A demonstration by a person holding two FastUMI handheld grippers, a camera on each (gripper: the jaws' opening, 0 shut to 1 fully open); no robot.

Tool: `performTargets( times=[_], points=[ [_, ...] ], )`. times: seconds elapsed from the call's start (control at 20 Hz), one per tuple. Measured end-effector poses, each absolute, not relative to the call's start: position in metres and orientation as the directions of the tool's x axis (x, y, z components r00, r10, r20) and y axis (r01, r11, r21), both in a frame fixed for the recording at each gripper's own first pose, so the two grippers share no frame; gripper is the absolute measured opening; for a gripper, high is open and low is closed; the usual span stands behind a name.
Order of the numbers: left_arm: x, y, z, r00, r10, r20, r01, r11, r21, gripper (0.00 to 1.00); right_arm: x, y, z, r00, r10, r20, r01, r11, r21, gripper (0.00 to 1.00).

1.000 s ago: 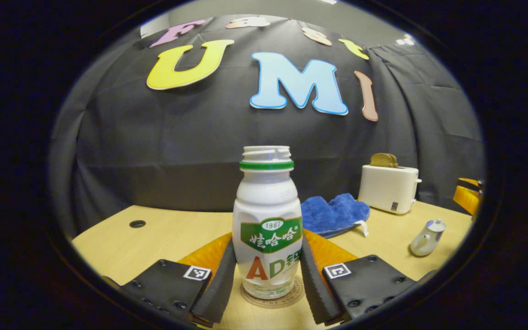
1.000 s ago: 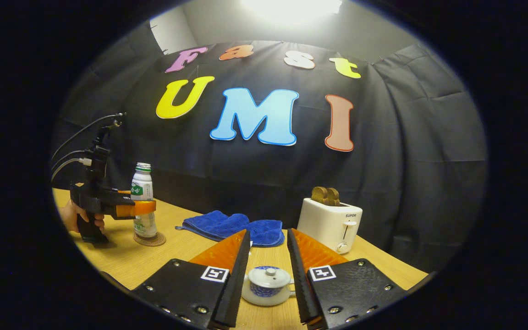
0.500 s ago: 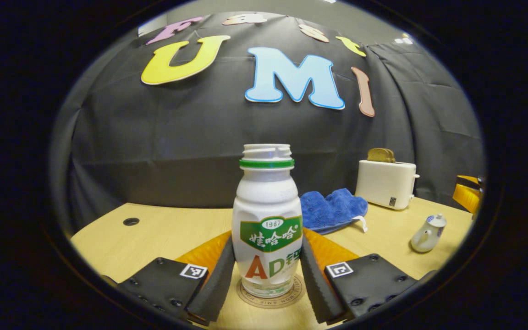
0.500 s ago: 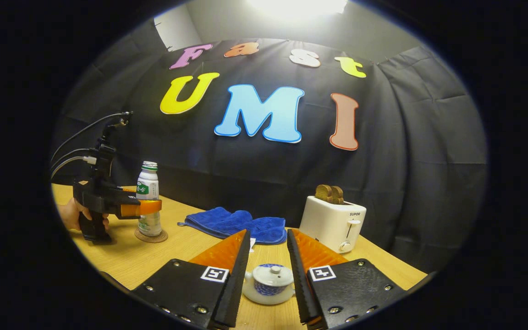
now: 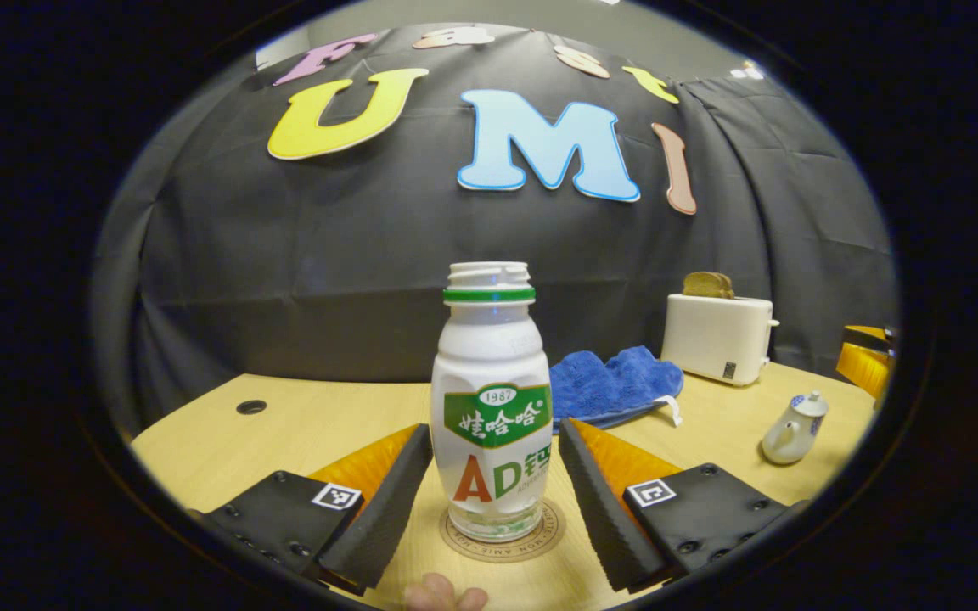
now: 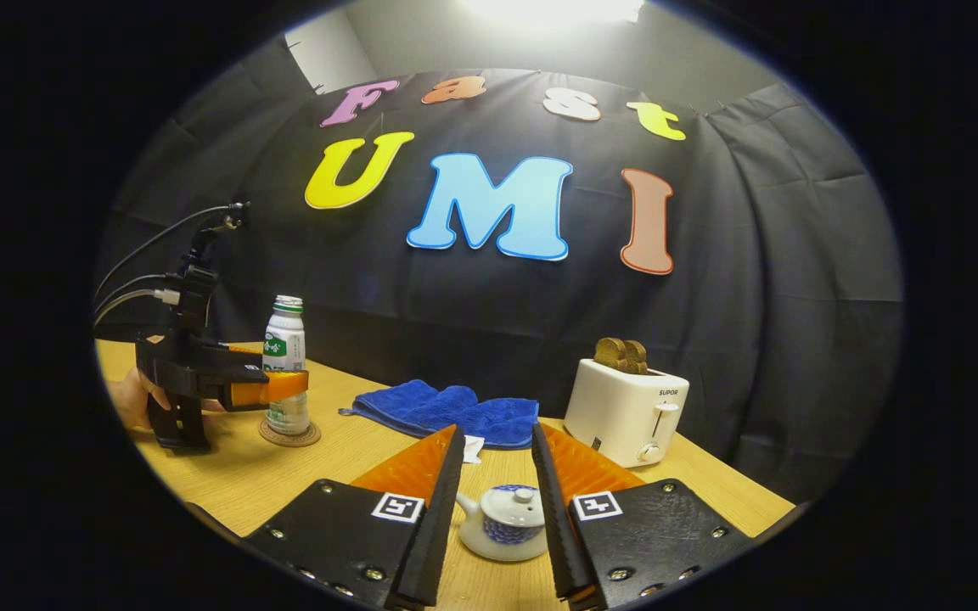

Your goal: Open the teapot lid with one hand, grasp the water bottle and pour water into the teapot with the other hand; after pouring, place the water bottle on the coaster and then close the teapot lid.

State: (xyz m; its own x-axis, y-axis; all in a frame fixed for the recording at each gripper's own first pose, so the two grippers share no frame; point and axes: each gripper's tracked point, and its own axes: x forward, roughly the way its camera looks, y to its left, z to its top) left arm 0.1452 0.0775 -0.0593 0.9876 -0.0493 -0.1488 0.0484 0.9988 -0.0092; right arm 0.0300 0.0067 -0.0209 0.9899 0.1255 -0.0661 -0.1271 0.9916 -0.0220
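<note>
The bottle (image 5: pixel 491 399) stands upright on the coaster (image 5: pixel 502 535) on the desk (image 5: pixel 319 420). The left gripper (image 5: pixel 493 501) has its fingers apart, one on each side, not touching it. The right gripper (image 6: pixel 496 496) is spread around the teapot (image 6: pixel 503 533), whose lid (image 6: pixel 513 506) is on.

- Right gripper (image 6: pixel 496 475) fingers flank the lidded teapot (image 6: pixel 504 533), apart from it.
- Water bottle (image 6: pixel 286 376) stands on its coaster (image 6: pixel 289 434), between the left gripper (image 6: pixel 281 386) fingers.
</note>
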Motion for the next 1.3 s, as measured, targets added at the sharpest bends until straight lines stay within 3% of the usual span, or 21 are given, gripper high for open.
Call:
performTargets(
  times=[0.2, 0.45, 0.5, 0.55, 0.6, 0.95, 1.2, 1.3],
  points=[
    [0.119, 0.078, -0.054, 0.991, -0.027, -0.133, 0.025, 1.0, -0.011, 0.98, 0.027, 0.014, -0.023, 0.988, 0.136, -0.067, -0.136, 0.991, 0.007, 0.49],
    [0.04, 0.056, -0.041, 0.995, -0.003, -0.104, -0.002, 0.998, -0.057, 1.0, 0.018, 0.034, -0.03, 0.985, 0.141, -0.103, -0.139, 0.99, 0.033, 0.49],
    [0.021, 0.049, -0.036, 0.995, 0.007, -0.098, -0.011, 0.999, -0.048, 1.0, 0.01, 0.047, -0.029, 0.978, 0.168, -0.124, -0.161, 0.985, 0.064, 0.58],
    [0.002, 0.044, -0.033, 0.996, 0.021, -0.089, -0.024, 0.999, -0.026, 1.0, -0.003, 0.057, -0.028, 0.971, 0.192, -0.144, -0.181, 0.979, 0.09, 0.74],
    [-0.016, 0.037, -0.029, 0.997, 0.033, -0.072, -0.033, 0.999, -0.002, 1.0, -0.015, 0.061, -0.026, 0.971, 0.188, -0.147, -0.173, 0.979, 0.108, 1.0],
    [-0.088, 0.009, -0.039, 0.995, 0.076, -0.063, -0.076, 0.997, 0.004, 0.98, -0.098, 0.081, -0.034, 0.979, 0.129, -0.159, -0.106, 0.984, 0.143, 0.96],
    [-0.106, 0.011, -0.036, 0.993, 0.115, -0.04, -0.114, 0.993, 0.021, 1.0, -0.106, 0.087, -0.039, 0.985, 0.101, -0.139, -0.081, 0.986, 0.144, 0.96],
    [-0.103, 0.011, -0.035, 0.992, 0.115, -0.045, -0.114, 0.993, 0.02, 0.94, -0.107, 0.086, -0.039, 0.986, 0.09, -0.14, -0.07, 0.988, 0.14, 0.95]
  ],
)
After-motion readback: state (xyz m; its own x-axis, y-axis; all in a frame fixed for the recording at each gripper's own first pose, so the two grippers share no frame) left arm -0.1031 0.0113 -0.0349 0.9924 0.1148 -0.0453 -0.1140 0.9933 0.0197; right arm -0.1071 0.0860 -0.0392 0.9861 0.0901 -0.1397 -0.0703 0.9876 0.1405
